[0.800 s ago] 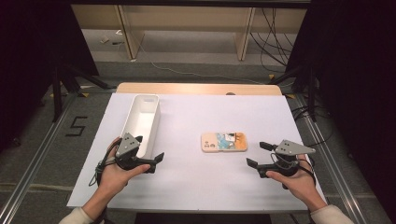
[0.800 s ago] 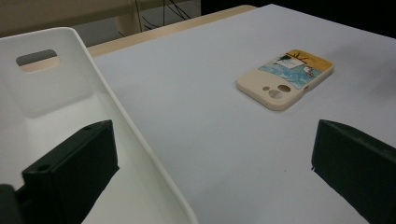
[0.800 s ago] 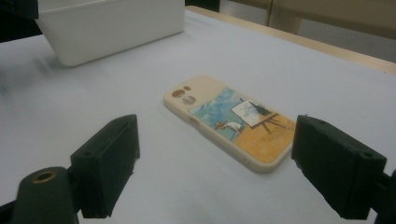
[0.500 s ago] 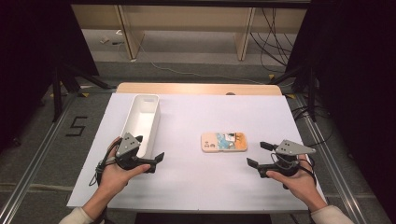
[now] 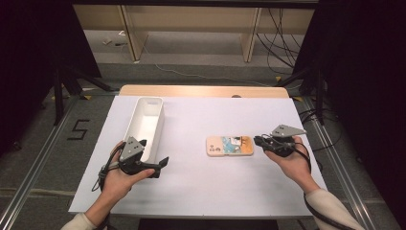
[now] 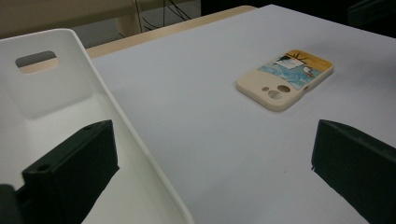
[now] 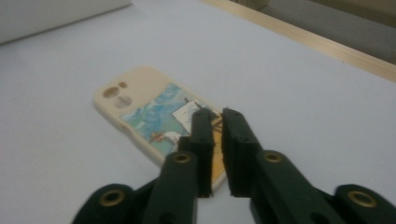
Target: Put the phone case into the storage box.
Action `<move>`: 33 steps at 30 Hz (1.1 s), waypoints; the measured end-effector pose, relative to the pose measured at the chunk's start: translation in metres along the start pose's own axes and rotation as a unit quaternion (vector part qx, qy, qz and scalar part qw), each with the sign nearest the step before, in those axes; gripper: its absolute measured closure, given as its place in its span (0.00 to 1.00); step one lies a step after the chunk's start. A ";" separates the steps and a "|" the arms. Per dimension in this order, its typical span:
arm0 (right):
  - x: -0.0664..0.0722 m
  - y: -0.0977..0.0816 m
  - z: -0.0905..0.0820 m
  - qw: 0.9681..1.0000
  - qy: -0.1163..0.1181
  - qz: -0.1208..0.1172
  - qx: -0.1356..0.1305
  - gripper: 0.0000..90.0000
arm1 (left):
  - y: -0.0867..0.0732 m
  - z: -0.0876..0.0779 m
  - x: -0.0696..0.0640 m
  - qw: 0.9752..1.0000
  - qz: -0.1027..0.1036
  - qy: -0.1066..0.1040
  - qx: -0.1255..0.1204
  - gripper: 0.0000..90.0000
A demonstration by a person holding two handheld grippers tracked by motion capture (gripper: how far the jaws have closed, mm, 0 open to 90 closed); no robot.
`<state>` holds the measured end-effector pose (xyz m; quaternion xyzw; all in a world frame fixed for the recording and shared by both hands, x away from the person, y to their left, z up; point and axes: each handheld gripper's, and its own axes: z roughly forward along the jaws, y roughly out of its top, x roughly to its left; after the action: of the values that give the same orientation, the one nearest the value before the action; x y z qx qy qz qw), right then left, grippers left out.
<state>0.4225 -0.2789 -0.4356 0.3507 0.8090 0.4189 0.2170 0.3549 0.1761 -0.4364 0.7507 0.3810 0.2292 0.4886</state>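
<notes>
A cream phone case (image 5: 230,145) with a blue and orange picture lies flat on the white table (image 5: 206,191), camera holes to the left. My right gripper (image 5: 257,140) is shut, its tips at the case's right end. In the right gripper view the closed jaws (image 7: 212,114) hover just over the orange end of the case (image 7: 140,107), with nothing between them. My left gripper (image 5: 154,151) is open by the near end of a long white bin (image 5: 150,99). In the left gripper view (image 6: 215,135) one jaw stands over the bin (image 6: 70,84) and the other over the table, with the case (image 6: 286,79) farther off.
The white table top ends at a wooden strip (image 5: 201,90) along the far side. Metal frame rails (image 5: 43,158) run along both sides, and cables (image 5: 282,28) hang at the back right. Bare table lies between the bin and the case.
My right gripper has moved forward and left, up to the right end of the phone case, and its jaws have come together. The left gripper has stayed by the bin.
</notes>
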 end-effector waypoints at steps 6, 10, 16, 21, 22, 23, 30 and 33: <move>-0.012 0.018 0.037 1.000 -0.013 -0.001 0.029 1.00 | 0.000 0.000 0.000 1.000 -0.001 0.000 0.000 0.00; -0.018 0.023 0.054 0.999 -0.026 -0.008 0.047 1.00 | 0.000 0.000 0.000 1.000 -0.001 0.000 0.001 0.00; -0.026 0.023 0.082 0.996 -0.032 -0.003 0.085 1.00 | -0.001 0.000 0.001 1.000 -0.001 0.000 0.001 0.00; -0.029 0.016 0.094 0.994 -0.032 -0.002 0.107 1.00 | -0.001 0.000 0.001 1.000 -0.001 0.000 0.001 0.00; -0.030 0.015 0.095 0.993 -0.032 0.000 0.109 1.00 | -0.001 0.000 0.001 1.000 -0.002 0.000 0.001 0.00; -0.031 0.015 0.096 0.993 -0.033 0.002 0.110 1.00 | -0.001 0.000 0.001 1.000 -0.002 0.000 0.001 0.00; -0.033 0.011 0.099 0.992 -0.031 0.008 0.120 1.00 | -0.001 0.001 0.002 1.000 -0.002 0.000 0.002 0.00; -0.034 0.010 0.097 0.992 -0.029 0.004 0.123 1.00 | -0.001 0.001 0.002 1.000 -0.002 0.000 0.002 0.00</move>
<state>0.5116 -0.2488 -0.4790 0.3899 0.8465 0.3065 0.1935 0.3558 0.1774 -0.4380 0.7510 0.3830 0.2272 0.4876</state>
